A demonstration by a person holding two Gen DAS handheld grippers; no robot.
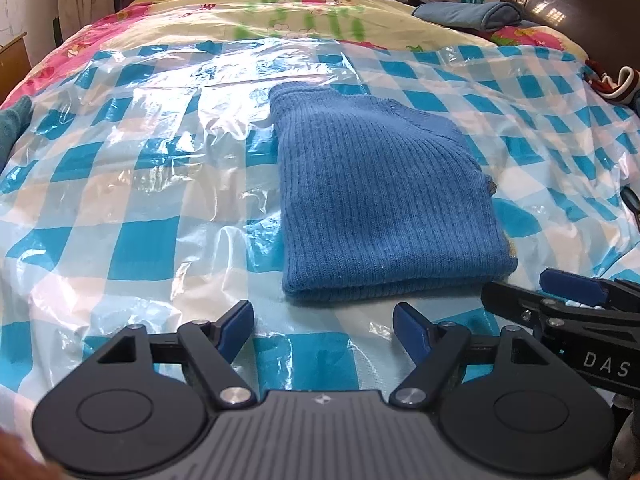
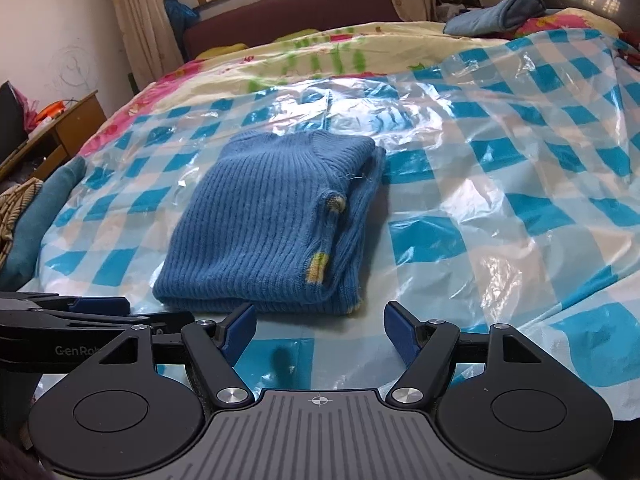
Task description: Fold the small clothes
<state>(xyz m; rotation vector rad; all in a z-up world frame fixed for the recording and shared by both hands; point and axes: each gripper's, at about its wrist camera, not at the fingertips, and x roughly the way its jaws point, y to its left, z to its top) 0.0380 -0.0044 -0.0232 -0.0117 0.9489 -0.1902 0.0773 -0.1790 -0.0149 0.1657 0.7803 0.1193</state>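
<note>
Checked plastic sheet (image 1: pixel 120 240), folded blue ribbed sweater (image 1: pixel 380 200), yellow trim

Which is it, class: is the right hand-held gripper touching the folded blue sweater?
Apart. In the right wrist view the right hand-held gripper stands open and empty, with checked plastic sheet showing between its fingertips and the blue sweater.

- Left wrist cam: low over the bed, angled down, blue sweater (image 1: pixel 384 200) close ahead-right of its fingers.
- Right wrist cam: same height and tilt, sweater (image 2: pixel 276 224) ahead-left.
- Shared: sweater, checked plastic sheet (image 1: pixel 120 208) (image 2: pixel 500 200), each other's gripper.
</note>
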